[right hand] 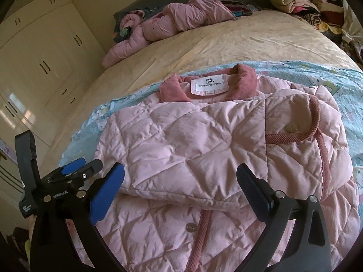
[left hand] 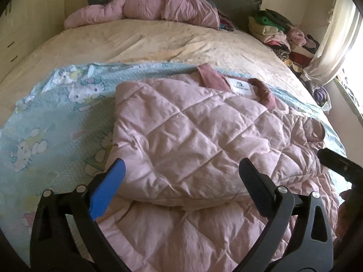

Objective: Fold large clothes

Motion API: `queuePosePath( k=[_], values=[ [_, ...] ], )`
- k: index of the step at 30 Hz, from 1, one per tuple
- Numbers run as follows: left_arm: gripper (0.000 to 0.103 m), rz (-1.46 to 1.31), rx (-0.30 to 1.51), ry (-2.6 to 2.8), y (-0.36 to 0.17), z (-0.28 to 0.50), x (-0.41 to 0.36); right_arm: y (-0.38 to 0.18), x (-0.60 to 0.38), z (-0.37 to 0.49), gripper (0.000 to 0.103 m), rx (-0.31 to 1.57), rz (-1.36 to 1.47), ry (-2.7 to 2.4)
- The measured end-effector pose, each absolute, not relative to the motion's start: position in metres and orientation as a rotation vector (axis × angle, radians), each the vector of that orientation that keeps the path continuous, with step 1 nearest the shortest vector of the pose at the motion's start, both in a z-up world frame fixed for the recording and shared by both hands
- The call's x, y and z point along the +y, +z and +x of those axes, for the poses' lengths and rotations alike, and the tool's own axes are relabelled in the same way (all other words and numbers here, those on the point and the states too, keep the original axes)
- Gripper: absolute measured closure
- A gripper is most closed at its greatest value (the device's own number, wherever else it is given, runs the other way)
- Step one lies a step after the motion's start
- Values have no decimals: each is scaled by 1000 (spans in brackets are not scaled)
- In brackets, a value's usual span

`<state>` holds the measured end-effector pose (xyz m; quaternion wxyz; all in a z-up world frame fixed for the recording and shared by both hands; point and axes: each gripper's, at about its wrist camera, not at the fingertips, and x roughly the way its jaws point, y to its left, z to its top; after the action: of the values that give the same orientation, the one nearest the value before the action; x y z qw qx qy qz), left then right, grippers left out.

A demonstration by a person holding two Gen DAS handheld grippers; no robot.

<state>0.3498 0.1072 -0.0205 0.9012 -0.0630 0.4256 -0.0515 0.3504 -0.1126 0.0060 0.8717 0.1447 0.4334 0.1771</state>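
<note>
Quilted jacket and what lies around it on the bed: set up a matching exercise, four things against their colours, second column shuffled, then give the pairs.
Things:
1. quilted jacket
2. jacket collar
3. neck label
4. cartoon sheet

Colours:
A. white with dark lettering
B. light blue
C. pale pink
D. darker dusty rose

Pairs: 1-C, 2-D, 3-A, 4-B

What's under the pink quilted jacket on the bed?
The pink quilted jacket lies on a light blue cartoon-print sheet, which shows around its edges. Beyond that is the cream bedspread. Whatever lies directly beneath the jacket's folded layers is covered.
</note>
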Motion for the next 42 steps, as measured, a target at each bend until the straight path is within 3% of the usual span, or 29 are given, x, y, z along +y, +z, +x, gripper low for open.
queuePosePath(
  k=[23,42],
  values=[
    [9,-182,686,-30,61,296,155,51,-118,304,4,804,315,411],
    [9,-202,606,-14,79,237,169,98,-154,248,4,693,305,399]
  ],
)
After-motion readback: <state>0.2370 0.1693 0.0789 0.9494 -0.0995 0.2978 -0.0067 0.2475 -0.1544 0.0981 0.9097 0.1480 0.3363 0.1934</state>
